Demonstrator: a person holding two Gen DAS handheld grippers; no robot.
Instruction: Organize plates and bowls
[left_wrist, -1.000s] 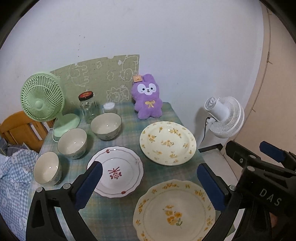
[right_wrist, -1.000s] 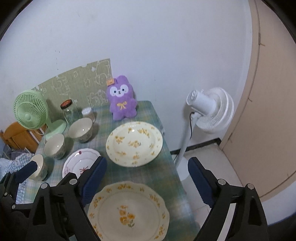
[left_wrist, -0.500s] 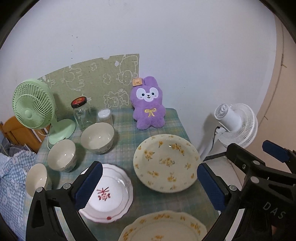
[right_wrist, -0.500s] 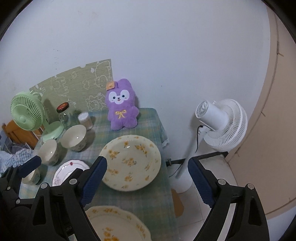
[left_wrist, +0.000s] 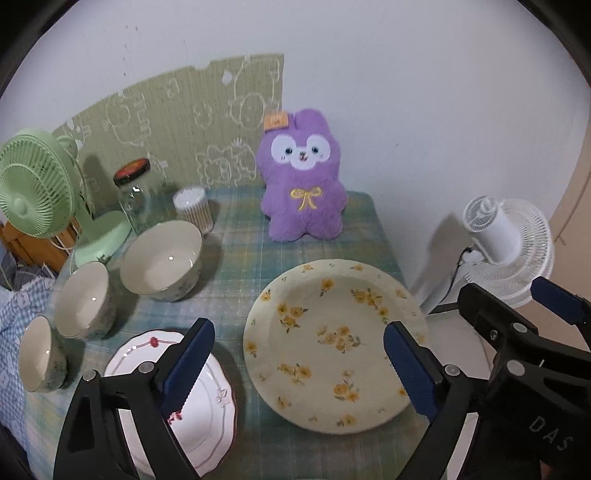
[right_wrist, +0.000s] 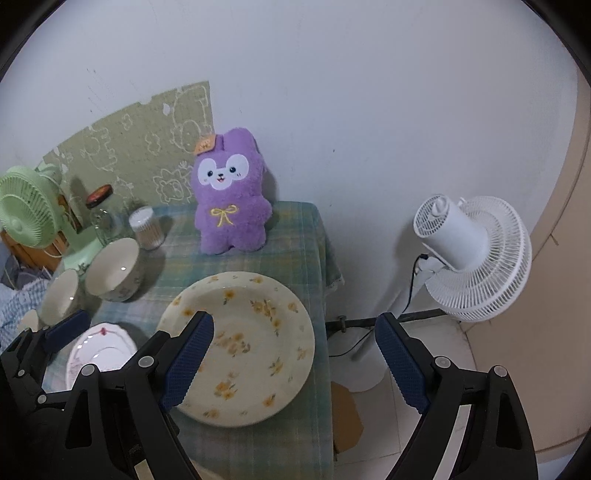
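A: Grippers?
B: My left gripper (left_wrist: 299, 363) has just been narrowing its jaws, nothing between them; my right gripper (right_wrist: 295, 358) gapes, empty.
A: Dishes?
B: Yellow-flowered plate (left_wrist: 334, 345) centre frame, red-trimmed plate (left_wrist: 207, 406) lower left, three bowls (left_wrist: 160, 264) along the left.

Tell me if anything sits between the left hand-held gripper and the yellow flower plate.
Nothing visible does. The left hand-held gripper hangs open above the yellow flower plate, its jaws having just closed a little with nothing between them. The red-trimmed plate lies off to the side.
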